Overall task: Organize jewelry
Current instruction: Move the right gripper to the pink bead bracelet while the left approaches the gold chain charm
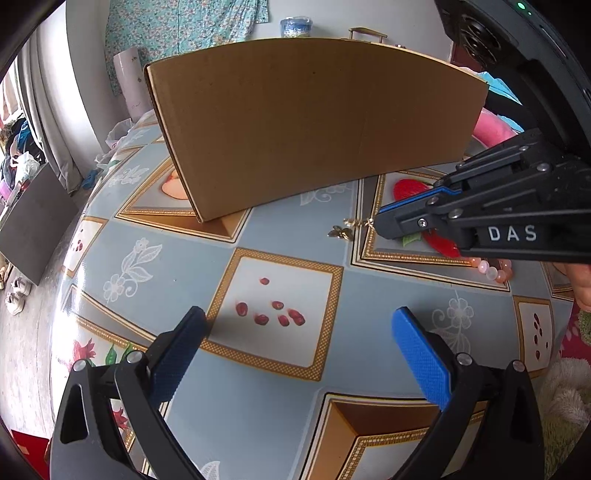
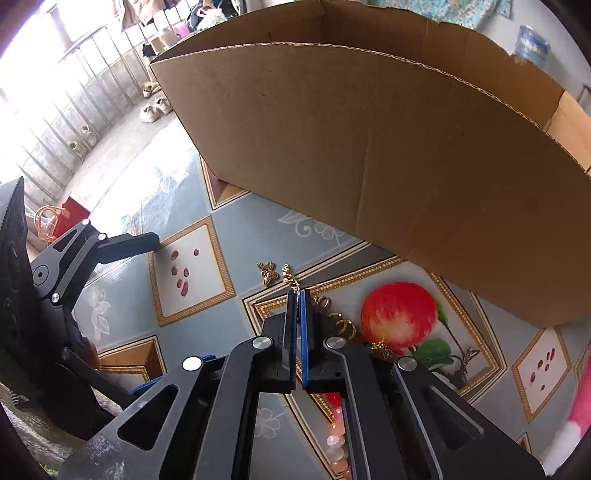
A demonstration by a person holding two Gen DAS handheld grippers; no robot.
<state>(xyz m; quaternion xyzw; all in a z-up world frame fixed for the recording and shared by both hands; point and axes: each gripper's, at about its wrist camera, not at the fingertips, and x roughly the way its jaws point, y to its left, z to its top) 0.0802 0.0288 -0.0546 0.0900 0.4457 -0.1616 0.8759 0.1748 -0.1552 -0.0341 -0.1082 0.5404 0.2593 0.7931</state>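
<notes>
The left gripper hangs wide apart above the patterned tablecloth; the right gripper (tips together) pinches a gold butterfly chain before the cardboard box; pink beads lie beneath it.

A patterned tablecloth printed with fruit and flowers covers the table. Shoes sit on the floor near bright windows; floral fabric hangs behind.

Patterned tablecloth table, cardboard box, gold butterfly chain, pink bead bracelet
</notes>
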